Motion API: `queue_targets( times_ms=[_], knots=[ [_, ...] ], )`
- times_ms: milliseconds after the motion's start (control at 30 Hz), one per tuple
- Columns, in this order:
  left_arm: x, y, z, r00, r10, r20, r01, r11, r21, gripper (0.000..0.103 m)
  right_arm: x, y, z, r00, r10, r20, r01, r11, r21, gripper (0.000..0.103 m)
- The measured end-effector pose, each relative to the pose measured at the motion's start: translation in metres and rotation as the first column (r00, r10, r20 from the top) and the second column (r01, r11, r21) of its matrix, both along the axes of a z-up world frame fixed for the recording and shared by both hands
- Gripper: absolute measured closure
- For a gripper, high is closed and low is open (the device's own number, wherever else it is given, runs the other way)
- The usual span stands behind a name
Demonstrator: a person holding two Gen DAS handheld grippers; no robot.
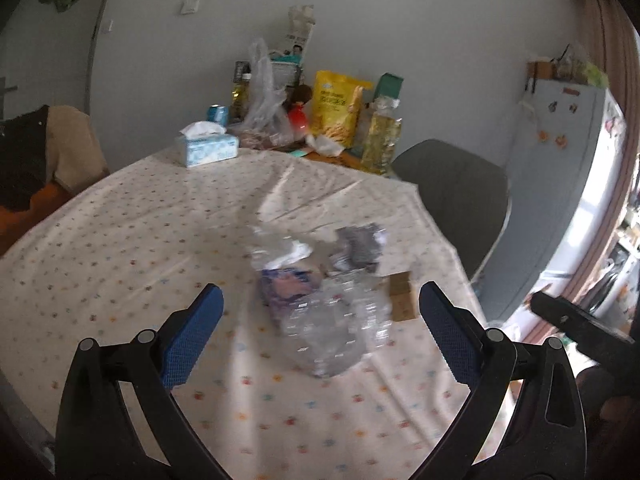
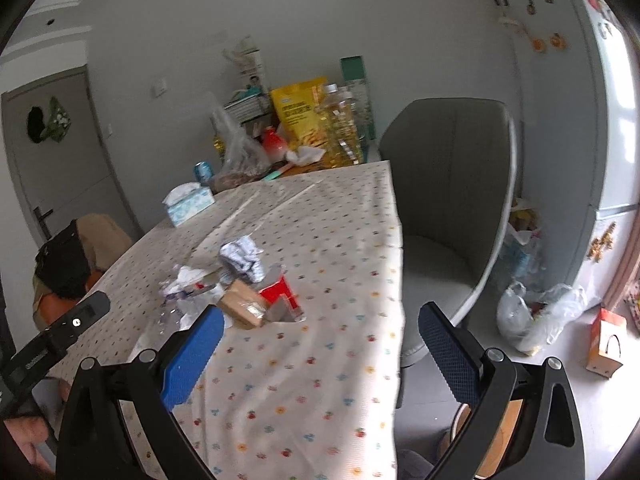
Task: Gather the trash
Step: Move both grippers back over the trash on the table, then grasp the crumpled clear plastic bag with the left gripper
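Left wrist view: left gripper (image 1: pixel 320 312) with jaws spread wide and empty, aimed at crumpled clear plastic bottle (image 1: pixel 336 328) lying on spotted white cloth of desk (image 1: pixel 120 240), likely lined up to straddle it. Farther right, flattened brown cardboard box (image 1: pixel 402 296) just beside bottle. Right wrist view: grey crumpled wrapper (image 2: pixel 242 258), red torn carton (image 2: pixel 280 292) clustered mid-desk; right gripper (image 2: pixel 320 340) also agape, holding nothing, off toward desk edge.

We count two hand-held grippers: the left hand-held gripper (image 1: pixel 320 316) and the right hand-held gripper (image 2: pixel 320 332). We also see one tissue box (image 1: pixel 206 146), one grey chair (image 2: pixel 448 200), one fridge (image 1: pixel 560 184), and one yellow snack bag (image 1: pixel 336 108).
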State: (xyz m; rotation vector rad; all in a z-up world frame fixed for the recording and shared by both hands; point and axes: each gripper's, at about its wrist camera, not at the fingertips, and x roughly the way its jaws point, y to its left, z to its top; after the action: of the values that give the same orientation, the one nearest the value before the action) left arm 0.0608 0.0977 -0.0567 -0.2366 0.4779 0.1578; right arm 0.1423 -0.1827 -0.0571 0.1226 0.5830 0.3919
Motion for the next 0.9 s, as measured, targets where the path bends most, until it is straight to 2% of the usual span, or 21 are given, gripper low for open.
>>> queue_targets(
  times_ms=[167,333,533,567,700,900],
  knots=[
    [0.004,0.017,-0.013,0.999,0.01,-0.043,-0.009,1.0,0.014,0.006,0.001,0.013,-0.005,0.999,0.04,-0.013,-0.04,0.999,-0.008,0.008],
    [0.018,0.028,-0.025,0.994,-0.033,-0.101,0.026,0.997,-0.071,0.006,0.005,0.013,-0.01,0.998,0.047,-0.04,-0.048,0.999,-0.001,0.008],
    [0.041,0.019,-0.038,0.984,-0.087,-0.154,0.07,0.991,-0.111,0.006,0.013,0.007,-0.017,0.996,0.049,-0.074,-0.048,0.999,0.009,0.008],
    [0.043,0.016,-0.039,0.983,-0.089,-0.159,0.072,0.991,-0.109,0.006,0.014,0.005,-0.018,0.996,0.046,-0.078,-0.045,0.999,0.009,0.008],
    [0.057,-0.007,-0.044,0.973,-0.112,-0.202,0.113,0.994,-0.005,0.006,0.018,-0.003,-0.022,0.994,0.034,-0.1,-0.032,0.999,0.022,0.008],
    [0.074,-0.024,-0.052,0.948,-0.147,-0.281,0.16,0.987,0.022,0.006,0.021,-0.011,-0.026,0.994,0.016,-0.11,-0.013,0.999,0.032,0.008]
  ],
)
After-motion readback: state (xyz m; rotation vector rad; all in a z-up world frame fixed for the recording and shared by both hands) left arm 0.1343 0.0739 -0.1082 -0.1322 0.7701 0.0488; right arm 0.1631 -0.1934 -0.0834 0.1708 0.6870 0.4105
